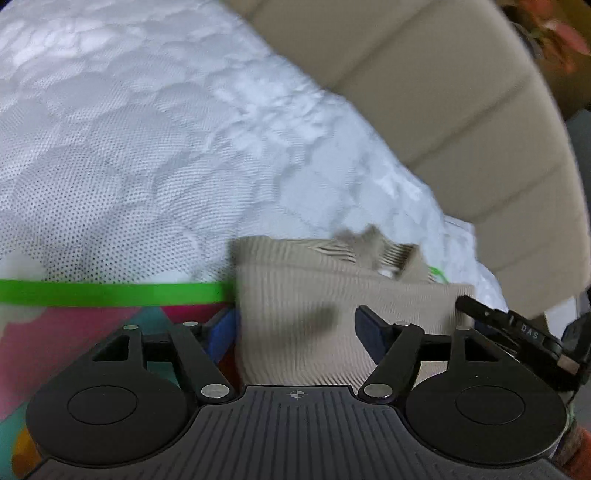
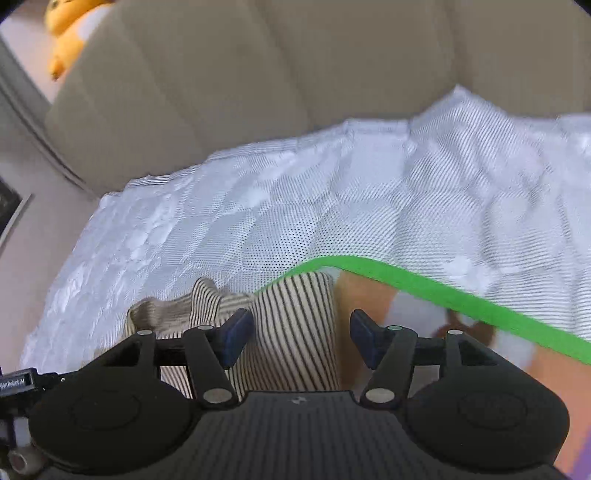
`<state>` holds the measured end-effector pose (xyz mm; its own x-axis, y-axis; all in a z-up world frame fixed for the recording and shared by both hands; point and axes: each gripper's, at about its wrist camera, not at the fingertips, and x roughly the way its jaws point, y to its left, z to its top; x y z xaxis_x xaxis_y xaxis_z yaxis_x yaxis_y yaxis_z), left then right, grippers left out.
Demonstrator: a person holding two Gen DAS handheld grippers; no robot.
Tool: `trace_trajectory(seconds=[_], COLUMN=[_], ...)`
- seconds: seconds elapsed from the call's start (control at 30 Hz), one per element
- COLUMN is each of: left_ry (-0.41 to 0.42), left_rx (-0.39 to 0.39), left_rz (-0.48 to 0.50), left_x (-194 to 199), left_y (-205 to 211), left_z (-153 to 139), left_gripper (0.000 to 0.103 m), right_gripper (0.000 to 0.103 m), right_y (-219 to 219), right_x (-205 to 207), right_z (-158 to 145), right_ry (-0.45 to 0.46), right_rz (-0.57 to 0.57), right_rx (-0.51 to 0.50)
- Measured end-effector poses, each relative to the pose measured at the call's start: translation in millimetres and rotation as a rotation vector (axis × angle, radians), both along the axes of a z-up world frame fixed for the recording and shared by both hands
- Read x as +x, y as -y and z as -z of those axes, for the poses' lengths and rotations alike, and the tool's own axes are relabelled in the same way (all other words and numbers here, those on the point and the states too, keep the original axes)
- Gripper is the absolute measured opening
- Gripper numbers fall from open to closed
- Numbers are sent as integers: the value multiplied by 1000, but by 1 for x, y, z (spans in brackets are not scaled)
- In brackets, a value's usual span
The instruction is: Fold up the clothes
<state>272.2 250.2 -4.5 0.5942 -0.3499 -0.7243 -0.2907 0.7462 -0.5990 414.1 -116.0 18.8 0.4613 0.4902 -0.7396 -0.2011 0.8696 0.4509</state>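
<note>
This is a bedroom in a home: a bed with a white cover (image 2: 258,206), a padded headboard (image 2: 258,74) and a yellow plush toy (image 2: 64,33).

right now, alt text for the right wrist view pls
A striped garment lies bunched on a green-edged mat over a white bedspread, just ahead of the open right tool, whose pads do not press it. A beige headboard fills the background, with a yellow plush toy top left.

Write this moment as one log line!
striped cloth: on mat | left hand-held gripper: open | right hand-held gripper: open
</note>
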Motion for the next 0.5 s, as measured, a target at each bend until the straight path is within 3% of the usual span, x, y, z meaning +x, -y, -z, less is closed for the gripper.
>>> trace_trajectory(seconds=[0.1,0.17,0.2,0.27,0.33,0.5], left_ry=[21,35,37,47,85,178], left_rx=[7,59,90,130,148,180], left_rz=[-25,-17,-16,-15,23,135], left_x=[12,18,21,21,14,-14], left_y=[5,13,16,18,20,25], left_z=[1,-2,-2,-2,-9,-36], left_gripper=[74,70,69,53,33,28], right_gripper=[56,35,31,22,22,20], right_y=[-13,-25,-28,-17,-8,10], right_x=[4,1,-2,-12,-25,-82], right_z=[4,1,-2,-13,-27,-67], right_ry=[11,66,91,127,169,281], right_rz=[-27,-73,-89,-107,-144,-279], right_rx=[-6,-81,-104,-72,-58,-121])
